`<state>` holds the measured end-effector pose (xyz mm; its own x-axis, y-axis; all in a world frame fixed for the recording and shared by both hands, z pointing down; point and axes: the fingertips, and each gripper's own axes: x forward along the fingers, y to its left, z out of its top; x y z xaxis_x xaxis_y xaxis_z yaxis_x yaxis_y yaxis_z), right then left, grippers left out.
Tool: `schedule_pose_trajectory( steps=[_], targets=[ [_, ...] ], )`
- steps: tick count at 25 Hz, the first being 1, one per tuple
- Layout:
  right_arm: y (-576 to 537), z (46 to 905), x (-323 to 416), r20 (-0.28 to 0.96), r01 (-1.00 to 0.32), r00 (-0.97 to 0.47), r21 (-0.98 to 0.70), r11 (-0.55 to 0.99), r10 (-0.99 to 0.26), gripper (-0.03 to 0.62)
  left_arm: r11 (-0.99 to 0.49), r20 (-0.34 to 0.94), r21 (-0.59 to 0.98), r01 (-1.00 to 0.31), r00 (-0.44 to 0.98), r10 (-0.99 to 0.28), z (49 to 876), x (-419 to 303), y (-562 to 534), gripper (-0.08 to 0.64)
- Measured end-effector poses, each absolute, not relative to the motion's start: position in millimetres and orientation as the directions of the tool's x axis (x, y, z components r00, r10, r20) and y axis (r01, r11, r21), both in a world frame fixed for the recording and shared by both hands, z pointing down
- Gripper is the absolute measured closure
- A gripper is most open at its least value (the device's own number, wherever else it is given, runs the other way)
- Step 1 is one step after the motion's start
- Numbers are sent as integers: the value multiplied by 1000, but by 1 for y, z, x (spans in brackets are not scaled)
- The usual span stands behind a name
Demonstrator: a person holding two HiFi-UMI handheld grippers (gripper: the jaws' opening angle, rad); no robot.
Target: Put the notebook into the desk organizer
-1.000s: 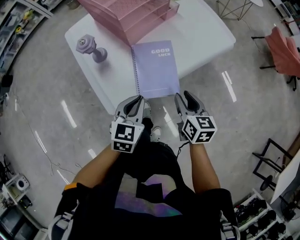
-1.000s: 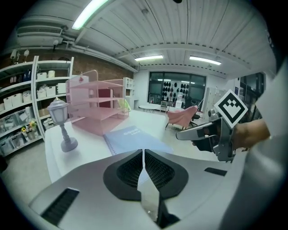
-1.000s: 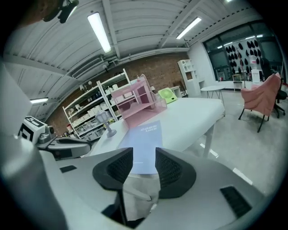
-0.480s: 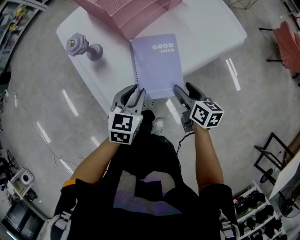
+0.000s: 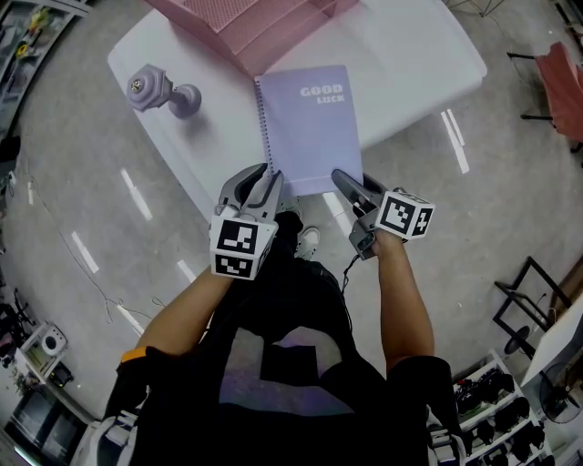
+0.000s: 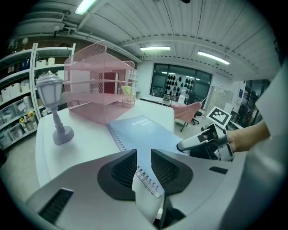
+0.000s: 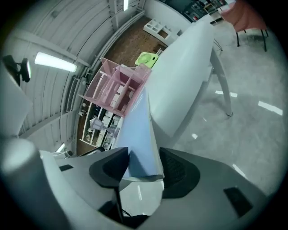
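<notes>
Notebook [image 5: 308, 123] lies flat on the white table [image 5: 410, 55], its near edge at the rim. Left gripper [image 5: 261, 178], jaws just opened, straddles its spiral corner unclamped. Right gripper [image 5: 352, 184], jaws just narrowed yet apart, straddles the other corner. Pink desk organizer [image 5: 246, 27] stands just beyond, with a grey lamp ornament [image 5: 159, 91] to the left. Right gripper view alone shows open floor [image 7: 252, 117] below.

Arms forward, left gripper [image 5: 261, 177] jaws just opened, right gripper [image 5: 353, 182] jaws closing — notebook [image 5: 310, 127] corners between both

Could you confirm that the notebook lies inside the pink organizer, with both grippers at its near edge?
No: the head view shows the notebook flat on the table in front of the organizer; left gripper and right gripper are at its near edge.
</notes>
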<state>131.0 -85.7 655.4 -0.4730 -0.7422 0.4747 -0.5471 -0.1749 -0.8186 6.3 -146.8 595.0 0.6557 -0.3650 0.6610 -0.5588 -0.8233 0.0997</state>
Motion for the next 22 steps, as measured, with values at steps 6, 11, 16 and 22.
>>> schedule_pose_trajectory(
  steps=[6,11,16,22],
  targets=[
    [-88,638,129,448,-493,-478,-849,-192,-755,520,-796,668,137,-590,648,-365,597,-4,-149,459],
    [-90,620,127,376,-377,-506,-906,-193,-776,548,-750,676,243,-615,662,-323,600,-10,-147,442],
    [-97,593,126,261,-253,-532,-957,-144,-806,549,-690,678,367,-624,688,-261,602,-15,-141,404],
    [-102,568,122,165,-145,-540,-984,-102,-826,549,-549,646,556,-625,740,-189,601,-23,-136,377]
  ],
)
